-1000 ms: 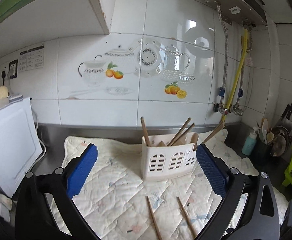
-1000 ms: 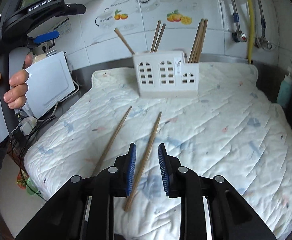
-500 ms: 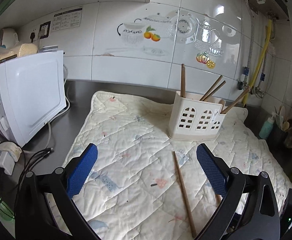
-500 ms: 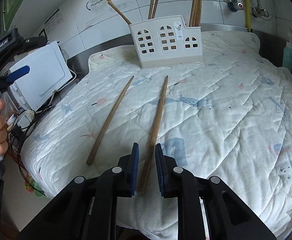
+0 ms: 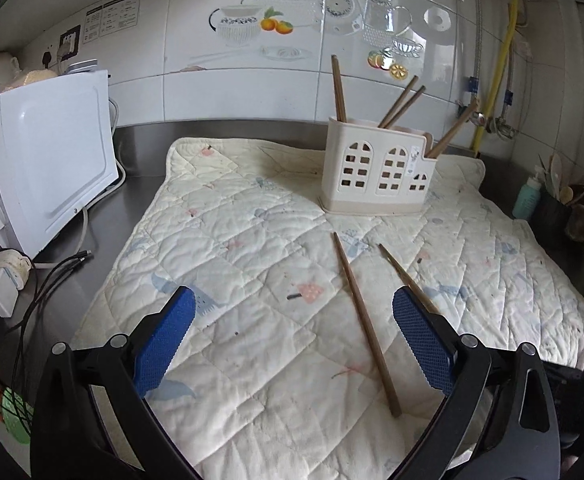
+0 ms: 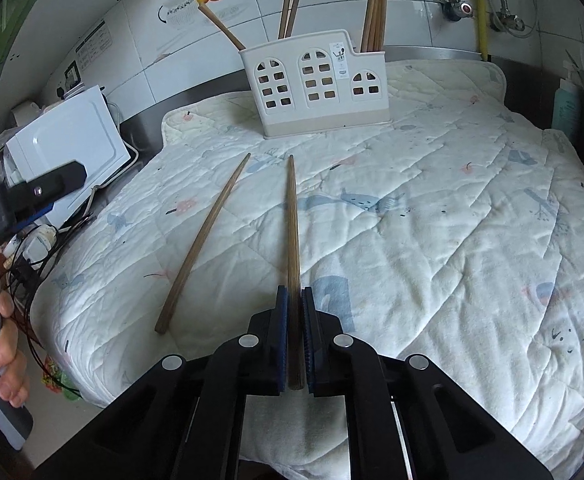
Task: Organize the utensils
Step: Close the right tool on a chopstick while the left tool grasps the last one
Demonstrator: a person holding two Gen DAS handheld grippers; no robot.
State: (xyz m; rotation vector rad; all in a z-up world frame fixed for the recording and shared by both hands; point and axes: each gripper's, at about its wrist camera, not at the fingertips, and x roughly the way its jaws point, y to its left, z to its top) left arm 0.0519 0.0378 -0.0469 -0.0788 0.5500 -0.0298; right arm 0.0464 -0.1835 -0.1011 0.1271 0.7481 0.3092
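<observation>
A white utensil holder (image 5: pixel 375 172) (image 6: pixel 315 84) with arched cut-outs stands at the back of a quilted mat and holds several brown chopsticks. Two more chopsticks lie on the mat in front of it. My right gripper (image 6: pixel 295 300) is shut on the thick end of the right chopstick (image 6: pixel 293 232), which points toward the holder. The left chopstick (image 6: pixel 204 240) (image 5: pixel 365 328) lies loose beside it. My left gripper (image 5: pixel 292 320) is open and empty above the mat's near part; its right pad covers part of the held chopstick (image 5: pixel 399 272).
A white appliance (image 5: pixel 48 160) stands left of the mat (image 5: pixel 232 240), with a power strip and cables (image 5: pixel 8 280) in front of it. A teal bottle (image 5: pixel 527 196) and a dark utensil pot (image 5: pixel 571 216) stand at the right. The tiled wall is close behind.
My right gripper has closed on the right chopstick's thick end. My left gripper has drawn back and tilted down, so both chopsticks now show between its pads.
</observation>
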